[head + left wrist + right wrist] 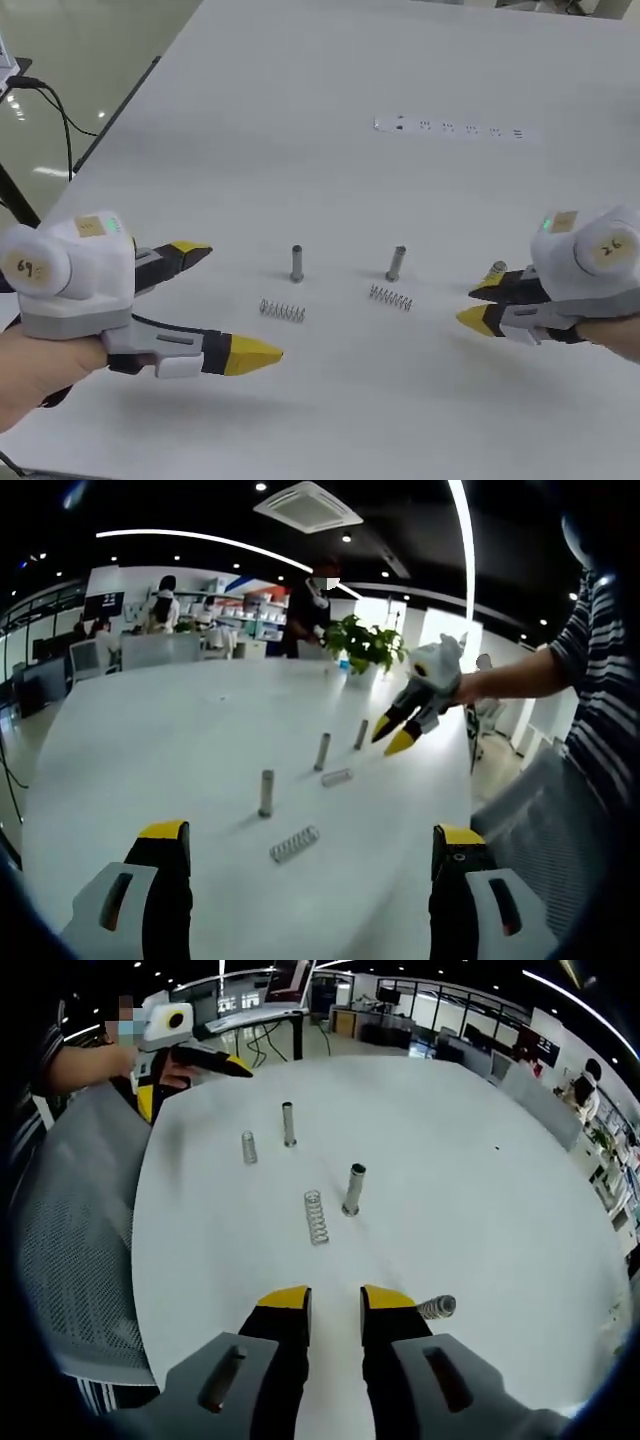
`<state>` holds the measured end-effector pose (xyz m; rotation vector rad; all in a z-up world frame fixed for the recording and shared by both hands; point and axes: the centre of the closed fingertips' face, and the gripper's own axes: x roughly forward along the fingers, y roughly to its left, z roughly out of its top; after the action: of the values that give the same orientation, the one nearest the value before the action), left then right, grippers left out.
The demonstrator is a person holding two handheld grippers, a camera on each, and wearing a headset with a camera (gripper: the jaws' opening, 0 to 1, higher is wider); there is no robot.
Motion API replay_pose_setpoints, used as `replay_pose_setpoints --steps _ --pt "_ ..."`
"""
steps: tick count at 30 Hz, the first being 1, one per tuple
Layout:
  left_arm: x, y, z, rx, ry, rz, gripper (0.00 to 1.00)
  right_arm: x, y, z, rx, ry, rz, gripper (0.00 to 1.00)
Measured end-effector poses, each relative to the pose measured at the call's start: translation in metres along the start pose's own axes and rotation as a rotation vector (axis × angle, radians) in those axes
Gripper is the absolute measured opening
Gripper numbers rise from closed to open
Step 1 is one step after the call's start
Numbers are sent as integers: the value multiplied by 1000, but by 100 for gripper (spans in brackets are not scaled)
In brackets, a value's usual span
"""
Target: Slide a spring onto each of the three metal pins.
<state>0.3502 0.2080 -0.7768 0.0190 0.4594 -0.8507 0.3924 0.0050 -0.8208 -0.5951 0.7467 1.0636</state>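
Left claw (240,300): my jaws wide apart, holding nothing. Right claw (468,304): my jaws a narrow gap apart, empty. First spring (282,311) lies loose before left pin (297,263). Second spring (390,298) lies before middle pin (397,262). Third pin (497,270) stands just beside right claw.

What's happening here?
A person holds the left gripper and right gripper above a white table, both open and empty. The left pin stands bare with one spring lying loose beside it; likewise the middle pin with a second spring. The third pin, by the right gripper, seems to carry a spring already.
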Motion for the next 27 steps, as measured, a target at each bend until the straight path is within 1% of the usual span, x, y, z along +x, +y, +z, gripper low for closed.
replay_pose_setpoints --steps 2,4,9,12,14,17,22,27 --pt "0 0 1 1 -2 -2 98 4 5 6 -36 12 17 18" --pt "-1 0 2 3 -2 -2 98 8 4 11 -75 25 26 18" --pt "-1 0 2 7 0 -7 98 17 8 22 -118 34 51 18" --pt "-1 0 0 18 11 -11 98 23 11 30 -140 40 63 18" --pt "-1 -1 -1 23 17 -16 98 27 10 32 -144 43 68 18" --pt "-1 -1 -4 34 33 -22 98 33 12 35 -147 52 79 18" --pt "-2 0 -6 52 53 -36 98 44 11 33 -143 71 87 18" --pt "-2 2 -3 44 42 -29 98 53 11 32 -132 83 95 18"
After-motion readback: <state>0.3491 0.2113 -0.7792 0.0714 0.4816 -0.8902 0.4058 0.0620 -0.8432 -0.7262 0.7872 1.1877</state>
